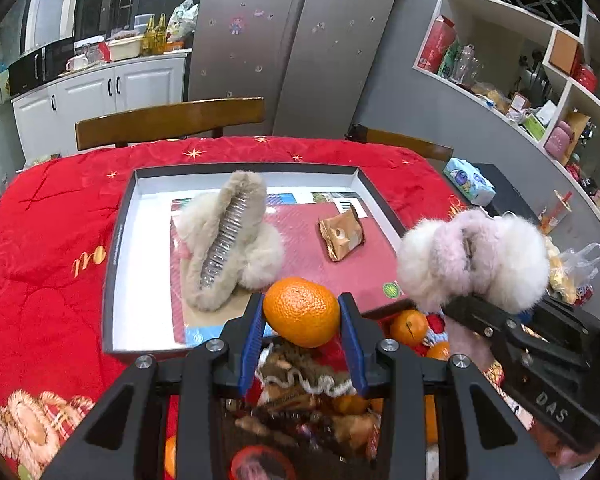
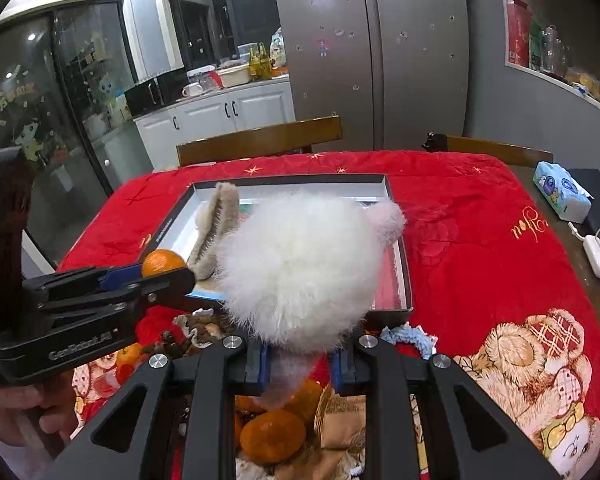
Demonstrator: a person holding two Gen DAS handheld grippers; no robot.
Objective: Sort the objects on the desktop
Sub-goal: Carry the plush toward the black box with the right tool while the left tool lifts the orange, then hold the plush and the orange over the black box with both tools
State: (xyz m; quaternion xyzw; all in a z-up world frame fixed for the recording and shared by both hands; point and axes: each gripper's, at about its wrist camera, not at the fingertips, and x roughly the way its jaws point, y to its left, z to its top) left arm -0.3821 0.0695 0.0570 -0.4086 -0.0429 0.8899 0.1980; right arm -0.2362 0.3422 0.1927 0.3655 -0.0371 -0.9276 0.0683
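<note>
A: What does the left claw point(image 1: 302, 322) have?

B: An orange point(image 1: 301, 311), pinched between its blue pads, hanging above the near edge of the tray point(image 1: 120, 216).

A: And the right claw point(image 2: 300, 364)?

B: Closed tight on a fluffy pink-and-white hair clip point(image 2: 300, 272). From the left wrist view that clip point(image 1: 474, 258) hangs by the tray's right side.

A: What lies in the tray?

B: A beige furry clip point(image 1: 228, 240) with its metal teeth showing, towards the left, and a brown snack packet point(image 1: 341, 238) to its right. Both rest on a red sheet on the tray floor.

A: Where is the tray?

B: On the table, on a red cloth point(image 1: 48, 216) with gold stars and teddy bears.

A: Anything left unsorted?

B: A heap on the cloth below the claws: more oranges point(image 2: 272, 436), wrappers, a blue knitted piece point(image 2: 406, 338).

A: The person?

B: A hand point(image 2: 10, 408) on the left claw's handle, at the right wrist view's lower left.
</note>
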